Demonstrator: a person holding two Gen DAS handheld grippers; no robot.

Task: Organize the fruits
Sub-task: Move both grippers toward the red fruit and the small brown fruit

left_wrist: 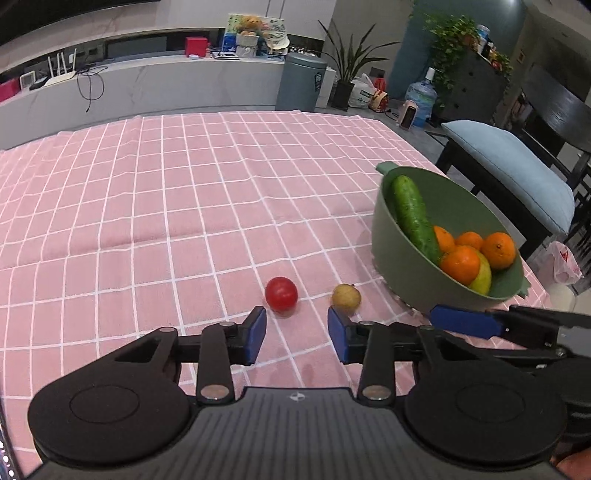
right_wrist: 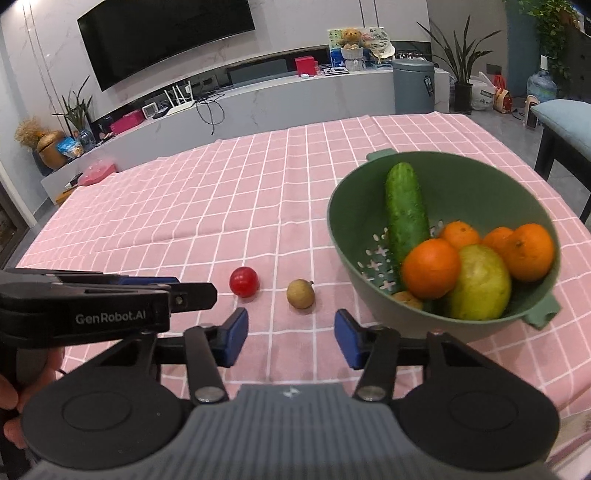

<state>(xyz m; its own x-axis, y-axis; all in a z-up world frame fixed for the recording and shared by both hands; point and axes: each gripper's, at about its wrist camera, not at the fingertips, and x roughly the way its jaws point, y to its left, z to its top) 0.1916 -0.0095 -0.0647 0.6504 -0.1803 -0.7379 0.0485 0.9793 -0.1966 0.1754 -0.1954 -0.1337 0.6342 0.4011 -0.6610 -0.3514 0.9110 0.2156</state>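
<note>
Pink checkered cloth (right_wrist: 221, 192) covers the whole counter, with a living room behind it: big TV (right_wrist: 162, 33) on the wall up left, a long white ledge with a router and some boxes, a grey bin (right_wrist: 413, 86) and potted plants further right. Going left to right on the cloth: my left claw (left_wrist: 296, 334) is down low, blue pads spread apart with nothing between them, hanging just short of the two loose fruits. You can see its side in the right wrist view too, poking in from the left edge. Next is a small red tomato (right_wrist: 243, 281) sitting on the cloth, then just beside it a little tan round fruit (right_wrist: 300, 293), looks like a longan, the two near each other but not touching. My right claw (right_wrist: 291, 341) is also released, pads wide and empty, lined up roughly with that tan one. Further right is the green colander bowl (right_wrist: 347, 206), resting on the cloth near the counter's edge. Inside it a cucumber (right_wrist: 405, 210) leans up against the wall, then four oranges (right_wrist: 430, 267) piled around a yellow-green pear-ish fruit (right_wrist: 480, 284), plus a small brownish thing tucked low that I can't identify. Off the counter to the right there's a chair with a light blue cushion (left_wrist: 517, 166).
</note>
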